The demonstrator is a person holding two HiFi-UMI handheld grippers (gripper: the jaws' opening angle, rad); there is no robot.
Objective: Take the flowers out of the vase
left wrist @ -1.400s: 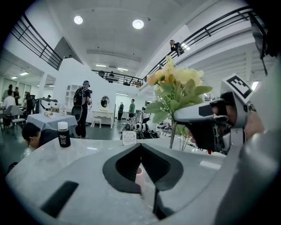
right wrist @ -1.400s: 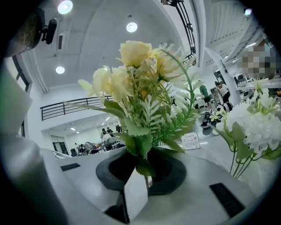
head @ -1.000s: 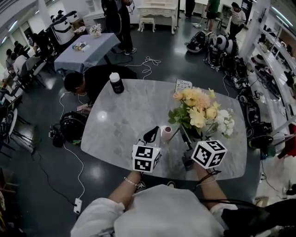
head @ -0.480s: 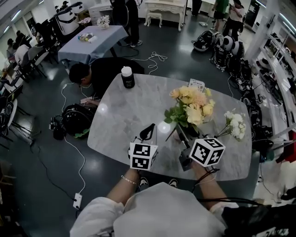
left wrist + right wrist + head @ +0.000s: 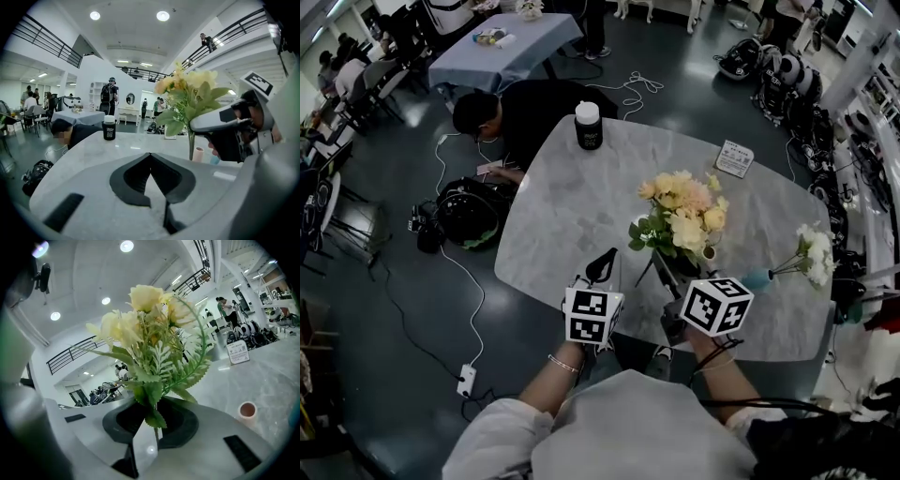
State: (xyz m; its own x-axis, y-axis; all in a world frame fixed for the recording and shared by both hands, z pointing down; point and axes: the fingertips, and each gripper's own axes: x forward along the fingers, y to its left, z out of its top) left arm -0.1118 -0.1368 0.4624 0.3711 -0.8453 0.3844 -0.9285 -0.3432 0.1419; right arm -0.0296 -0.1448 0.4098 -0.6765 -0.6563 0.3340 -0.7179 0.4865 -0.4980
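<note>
Our right gripper (image 5: 153, 427) has its jaws nearly together, clamped on the thin green stem (image 5: 155, 437) of the yellow flowers (image 5: 150, 329), just under the lowest leaf. The bunch stands upright from the jaws, blooms and ferny leaves spreading above, over the near part of the marble table (image 5: 572, 216). Our left gripper (image 5: 150, 159) is beside it with both jaws pressed together and nothing between them.

A small pink vase (image 5: 247, 409) stands on the table off to the right of the stem, apart from it, and its mouth looks empty, so we judge this bunch to be out. At the table's right end the white flowers (image 5: 811, 248) lean outward with a teal piece (image 5: 757, 278) at their foot. We cannot tell whether that is a second vase. Further off are a black bottle (image 5: 588, 125) and a small card (image 5: 734, 157).

We expect the bunch to be light but top-heavy. With only 1 slim stem in the pads it may swing or twist round if we tilt it. The petals and leaves look soft and would crush, so bare stem below the foliage is the place to hold. For the white ones we would grip low on the stalks, steadying the teal piece with the free gripper
</note>
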